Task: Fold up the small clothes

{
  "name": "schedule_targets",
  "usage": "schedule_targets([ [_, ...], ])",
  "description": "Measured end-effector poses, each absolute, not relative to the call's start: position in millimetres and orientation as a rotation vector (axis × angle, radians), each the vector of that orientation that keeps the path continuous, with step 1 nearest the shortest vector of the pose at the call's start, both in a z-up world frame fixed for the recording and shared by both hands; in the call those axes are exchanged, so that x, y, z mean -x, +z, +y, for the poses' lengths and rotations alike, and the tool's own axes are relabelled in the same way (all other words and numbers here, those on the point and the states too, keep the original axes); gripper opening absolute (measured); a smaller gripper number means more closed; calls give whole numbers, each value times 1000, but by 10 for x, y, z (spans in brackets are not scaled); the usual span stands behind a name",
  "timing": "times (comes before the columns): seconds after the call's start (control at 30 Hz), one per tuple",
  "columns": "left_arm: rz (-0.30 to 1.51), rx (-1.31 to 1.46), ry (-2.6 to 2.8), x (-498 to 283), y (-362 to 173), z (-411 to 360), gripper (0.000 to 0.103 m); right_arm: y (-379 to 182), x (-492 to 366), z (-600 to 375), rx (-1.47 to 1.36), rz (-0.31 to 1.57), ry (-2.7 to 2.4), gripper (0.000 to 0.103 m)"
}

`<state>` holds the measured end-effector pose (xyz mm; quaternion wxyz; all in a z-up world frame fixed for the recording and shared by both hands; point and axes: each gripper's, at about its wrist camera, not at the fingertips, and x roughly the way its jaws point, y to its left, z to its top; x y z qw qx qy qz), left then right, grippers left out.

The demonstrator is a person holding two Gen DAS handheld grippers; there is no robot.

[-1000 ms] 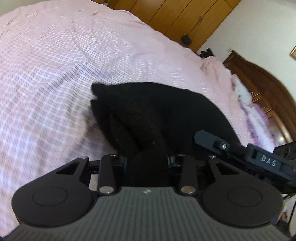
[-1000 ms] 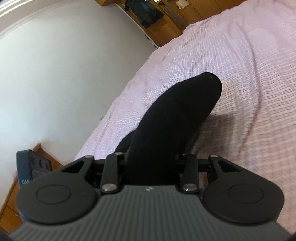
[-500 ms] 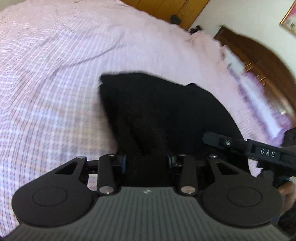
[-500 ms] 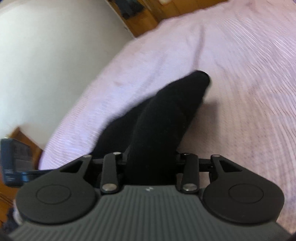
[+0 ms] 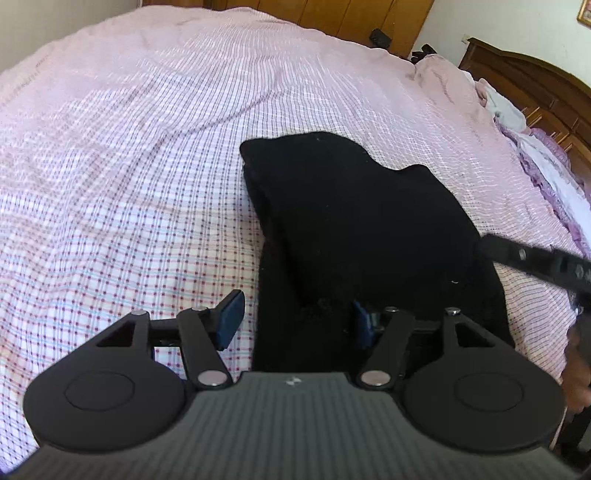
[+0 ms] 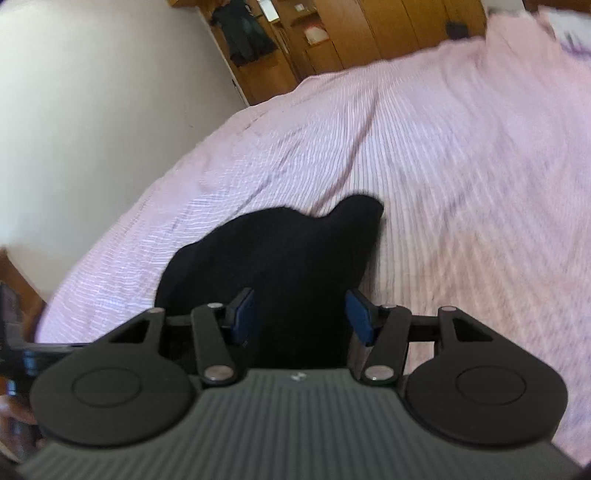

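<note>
Both grippers opening over a black garment on the bed.

Left gripper point(image 5: 295, 317): jaws opening, left pad clear of the cloth with bedspread showing in the gap, right pad against or half hidden by the fabric. Right gripper point(image 6: 301, 314): jaws opening, the cloth between the blue pads, no clear pinch. The garment point(image 5: 354, 221) lies folded over on the pink checked bedspread point(image 5: 129, 166), just ahead of both grippers. Beyond: wooden headboard point(image 5: 535, 81) and wardrobe point(image 6: 369, 33).
</note>
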<state>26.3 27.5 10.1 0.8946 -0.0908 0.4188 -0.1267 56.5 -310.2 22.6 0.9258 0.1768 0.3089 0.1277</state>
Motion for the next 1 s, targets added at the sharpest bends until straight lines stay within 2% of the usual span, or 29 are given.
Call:
schedule_targets([
  [0.13,867,202,-275,-428,190,240,67,78,-784,-3118,-367,684,199,57],
  [0.3,859,89,-256,-663,250,134,68,-103,-951,-3032,-478,698,255,53],
  [0.37,864,76,-233,-737,190,184,76,-83,-956,-2918,-417,682,268,53],
  [0.47,875,114,-210,-798,92,324,81,-147,-993,-2831,-330,681,277,56],
  [1.0,844,48,-206,-273,367,127,81,75,-220,-2910,-398,652,220,59],
])
